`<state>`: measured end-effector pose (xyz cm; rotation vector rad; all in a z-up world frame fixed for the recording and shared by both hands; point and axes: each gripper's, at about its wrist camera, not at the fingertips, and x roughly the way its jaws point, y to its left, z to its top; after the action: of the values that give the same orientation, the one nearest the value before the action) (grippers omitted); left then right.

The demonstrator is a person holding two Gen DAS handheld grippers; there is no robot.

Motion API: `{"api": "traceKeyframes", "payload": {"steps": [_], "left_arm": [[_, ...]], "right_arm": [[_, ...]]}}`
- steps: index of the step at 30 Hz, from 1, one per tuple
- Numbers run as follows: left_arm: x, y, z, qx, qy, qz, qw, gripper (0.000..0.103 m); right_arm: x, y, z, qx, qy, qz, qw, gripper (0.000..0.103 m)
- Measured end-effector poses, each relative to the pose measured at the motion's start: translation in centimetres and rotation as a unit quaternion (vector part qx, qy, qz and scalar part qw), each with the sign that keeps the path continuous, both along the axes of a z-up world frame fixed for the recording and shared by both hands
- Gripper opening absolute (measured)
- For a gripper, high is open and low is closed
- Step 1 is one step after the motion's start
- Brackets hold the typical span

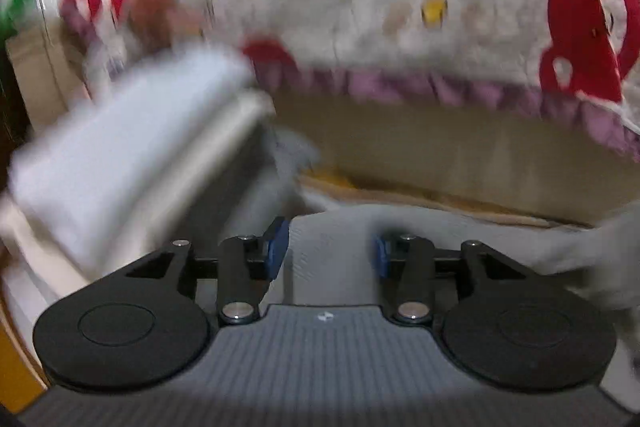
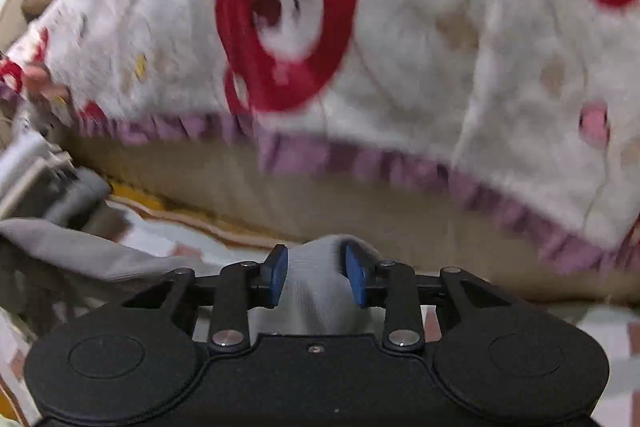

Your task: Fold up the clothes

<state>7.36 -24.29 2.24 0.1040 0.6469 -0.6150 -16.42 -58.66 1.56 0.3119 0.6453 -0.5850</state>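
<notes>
Bedside: grey garment (image 2: 316,291) between right fingers (image 2: 357,277).

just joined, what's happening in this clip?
A person is working a pale grey ribbed garment with two handheld claws, beside a bed covered by a white quilt with red prints and a purple frill. The right claw is pinching a bunched fold of the garment between its blue pads. The left claw is open, with the same cloth lying between its fingers, not gripped. Both views are motion-blurred, and no finished fold is visible yet.
</notes>
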Motion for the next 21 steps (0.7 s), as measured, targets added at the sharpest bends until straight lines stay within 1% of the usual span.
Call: {"api": "traceKeyframes", "payload": {"steps": [1,2,4,5,9,12,15,16,18,21], "left_arm": [[1.1,-0.6,-1.4,0.007,0.012,0.0,0.9999,0.047],[2.0,-1.0,-2.8,0.013,0.025,0.0,0.9996,0.048],[0.2,0.0,-4.6,0.018,0.056,-0.017,0.9981,0.048],[-0.7,0.5,-5.5,0.021,0.071,-0.025,0.9969,0.048],[-4.4,2.4,-9.0,0.031,0.13,-0.059,0.9893,0.049],[-7.1,2.3,-10.1,0.047,0.147,-0.089,0.984,0.054],[-8.4,1.7,-11.2,0.059,0.177,-0.114,0.9758,0.056],[-8.7,1.6,-11.4,0.062,0.173,-0.12,0.9757,0.056],[-9.6,1.0,-11.8,0.088,0.14,-0.127,0.9781,0.058],[-10.6,0.0,-12.4,0.137,0.089,-0.131,0.9778,0.06]], "right_arm": [[-0.6,0.6,-1.4,0.004,0.009,0.001,1.0,0.043],[-1.3,1.1,-2.7,0.009,0.018,0.002,1.0,0.044],[-3.3,2.1,-5.4,0.027,0.037,-0.001,0.999,0.044],[-4.5,2.6,-6.6,0.044,0.044,-0.002,0.998,0.044],[-9.6,5.0,-10.5,0.102,0.058,-0.014,0.993,0.044],[-12.4,6.5,-12.7,0.131,0.061,-0.029,0.989,0.044],[-13.1,7.0,-13.8,0.147,0.067,-0.046,0.986,0.047],[-13.4,7.2,-14.2,0.152,0.069,-0.051,0.985,0.048],[-13.9,7.6,-14.9,0.162,0.073,-0.062,0.982,0.049],[-14.6,8.1,-16.0,0.176,0.077,-0.078,0.978,0.055]]}}
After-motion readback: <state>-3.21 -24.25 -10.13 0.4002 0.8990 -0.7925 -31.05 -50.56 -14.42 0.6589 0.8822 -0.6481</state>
